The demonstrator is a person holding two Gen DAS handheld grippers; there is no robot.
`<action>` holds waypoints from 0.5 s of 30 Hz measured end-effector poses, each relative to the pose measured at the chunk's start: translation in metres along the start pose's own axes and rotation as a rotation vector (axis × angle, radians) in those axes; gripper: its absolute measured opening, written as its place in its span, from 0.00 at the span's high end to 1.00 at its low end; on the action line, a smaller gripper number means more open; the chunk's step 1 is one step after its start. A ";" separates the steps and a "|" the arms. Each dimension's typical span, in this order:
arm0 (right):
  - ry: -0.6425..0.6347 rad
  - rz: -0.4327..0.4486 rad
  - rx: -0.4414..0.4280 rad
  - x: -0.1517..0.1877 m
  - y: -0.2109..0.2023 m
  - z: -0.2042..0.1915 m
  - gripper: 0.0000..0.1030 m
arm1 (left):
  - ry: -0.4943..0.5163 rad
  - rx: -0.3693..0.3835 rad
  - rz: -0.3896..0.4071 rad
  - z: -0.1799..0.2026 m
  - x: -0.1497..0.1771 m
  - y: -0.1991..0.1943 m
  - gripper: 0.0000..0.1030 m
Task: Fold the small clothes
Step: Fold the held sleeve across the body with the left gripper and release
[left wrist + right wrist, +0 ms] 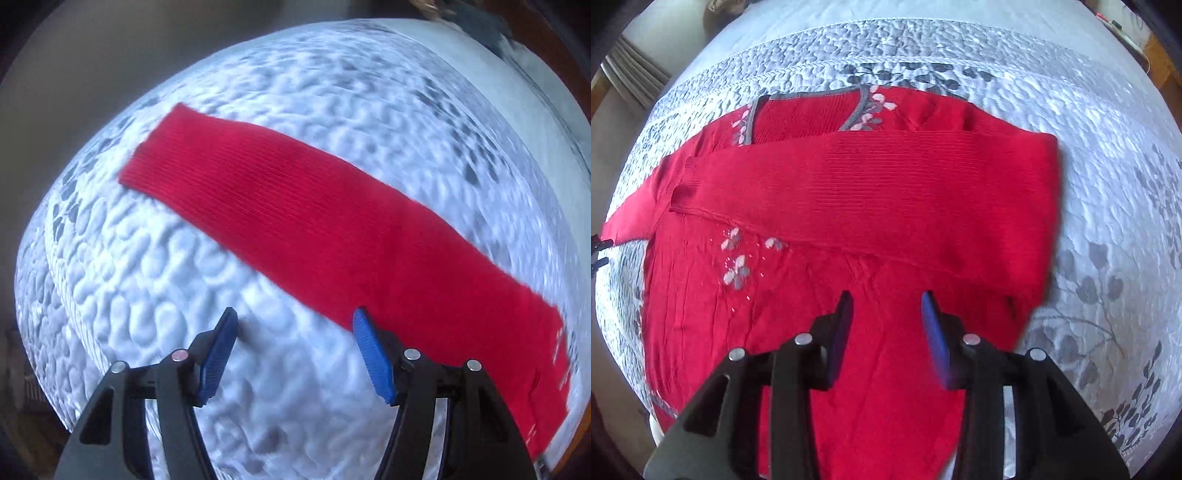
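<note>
A red knit sweater [798, 314] with a grey neckline and pale flower embroidery lies flat on a white quilted bedspread [1108, 206]. One sleeve [871, 192] is folded across the chest. The other sleeve [314, 221] lies stretched out flat on the quilt in the left wrist view. My left gripper [295, 321] is open and empty, just beside the near edge of that sleeve. My right gripper [886, 299] is open and empty above the sweater's body, below the folded sleeve.
The bedspread [221, 92] has grey leaf patterns [1086, 288] and a corded border [871, 59]. The bed's edges fall away at the left of both views. A radiator [631, 70] stands at the far left of the right wrist view.
</note>
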State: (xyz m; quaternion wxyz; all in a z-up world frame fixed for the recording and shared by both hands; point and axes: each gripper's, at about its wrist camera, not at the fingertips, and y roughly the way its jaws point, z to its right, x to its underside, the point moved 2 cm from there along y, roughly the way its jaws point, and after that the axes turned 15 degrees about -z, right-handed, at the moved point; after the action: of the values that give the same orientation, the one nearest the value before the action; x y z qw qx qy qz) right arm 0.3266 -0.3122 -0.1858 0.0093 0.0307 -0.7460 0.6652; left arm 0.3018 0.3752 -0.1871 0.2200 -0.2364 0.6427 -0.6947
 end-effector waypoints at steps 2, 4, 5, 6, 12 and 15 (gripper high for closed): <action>-0.013 -0.001 0.007 -0.005 0.003 -0.009 0.63 | -0.049 0.049 -0.003 -0.014 -0.015 0.003 0.37; -0.020 -0.004 0.012 -0.007 0.006 -0.013 0.62 | -0.087 0.107 0.001 -0.022 -0.028 0.005 0.38; -0.021 -0.005 0.014 -0.007 0.006 -0.014 0.62 | -0.092 0.119 0.007 -0.023 -0.032 0.004 0.40; -0.021 -0.004 0.016 -0.008 0.007 -0.015 0.62 | -0.093 0.121 0.015 -0.022 -0.035 0.005 0.43; -0.028 -0.005 0.033 -0.010 0.013 -0.014 0.60 | -0.099 0.137 0.035 -0.014 -0.046 0.003 0.93; -0.033 0.000 0.032 -0.006 0.013 -0.013 0.59 | -0.083 0.168 0.126 -0.001 -0.040 -0.011 0.94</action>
State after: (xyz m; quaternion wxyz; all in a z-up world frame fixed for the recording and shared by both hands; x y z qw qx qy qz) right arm 0.3315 -0.2975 -0.1972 -0.0035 0.0421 -0.7353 0.6765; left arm 0.3331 0.4015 -0.1781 0.3086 -0.2049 0.5863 -0.7204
